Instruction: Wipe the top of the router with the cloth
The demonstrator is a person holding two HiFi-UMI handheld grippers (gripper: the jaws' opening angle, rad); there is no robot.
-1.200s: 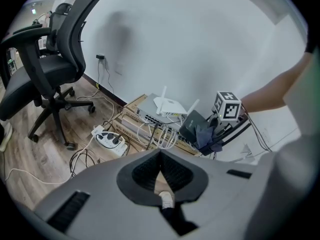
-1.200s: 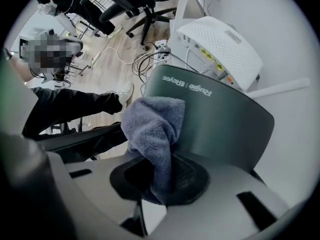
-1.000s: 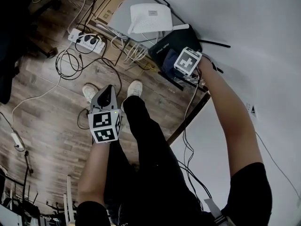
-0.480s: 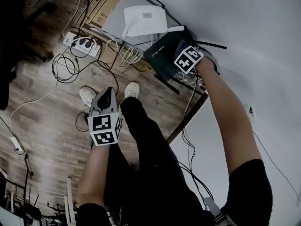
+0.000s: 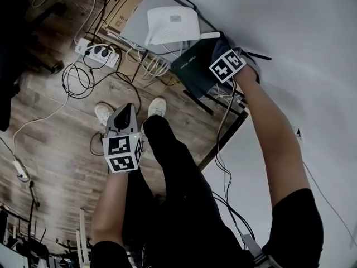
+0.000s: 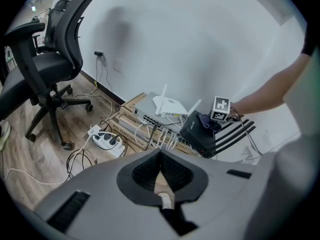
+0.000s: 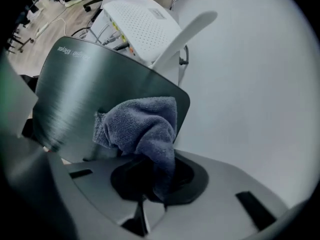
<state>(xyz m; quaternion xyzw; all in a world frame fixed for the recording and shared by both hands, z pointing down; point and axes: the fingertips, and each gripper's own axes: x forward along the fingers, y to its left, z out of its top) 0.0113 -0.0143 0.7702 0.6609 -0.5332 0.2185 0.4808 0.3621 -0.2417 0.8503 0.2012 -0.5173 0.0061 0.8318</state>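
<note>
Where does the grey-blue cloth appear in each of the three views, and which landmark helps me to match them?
Head view: cloth at upper right, at the far end of the black router.
Left gripper view: small, right of centre, on that router.
Right gripper view: large, central, clamped in the jaws, against the router's top.
Shared landmark: the white router behind the black one.

In the right gripper view the cloth (image 7: 142, 124) runs down into the right gripper (image 7: 150, 181), its lower end lost between the jaws; that gripper's body covers the router (image 7: 85, 89) along its near edge, and the print at the router's far corner is too blurred to read
</note>
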